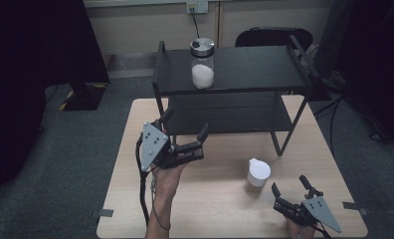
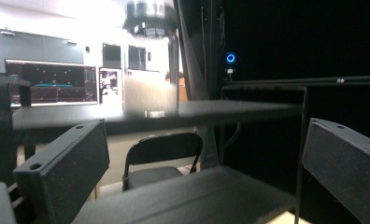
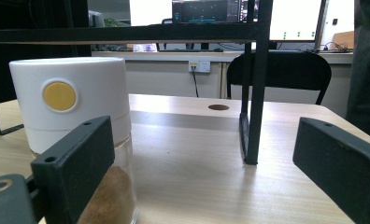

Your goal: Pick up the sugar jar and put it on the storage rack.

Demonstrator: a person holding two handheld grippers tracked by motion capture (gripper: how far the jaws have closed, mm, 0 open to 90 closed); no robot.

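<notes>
Two tools released: left tool (image 1: 184, 127) ahead of shelf edge, risk of clipping rack (image 1: 264, 79); right tool (image 1: 290, 185) beside jar (image 1: 257, 178), risk of toppling.

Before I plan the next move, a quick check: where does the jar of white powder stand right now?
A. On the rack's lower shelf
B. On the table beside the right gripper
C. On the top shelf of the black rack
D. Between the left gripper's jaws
C: the jar of white powder stands on the top shelf of the black rack, apart from the left gripper, whose jaws are open.
</notes>
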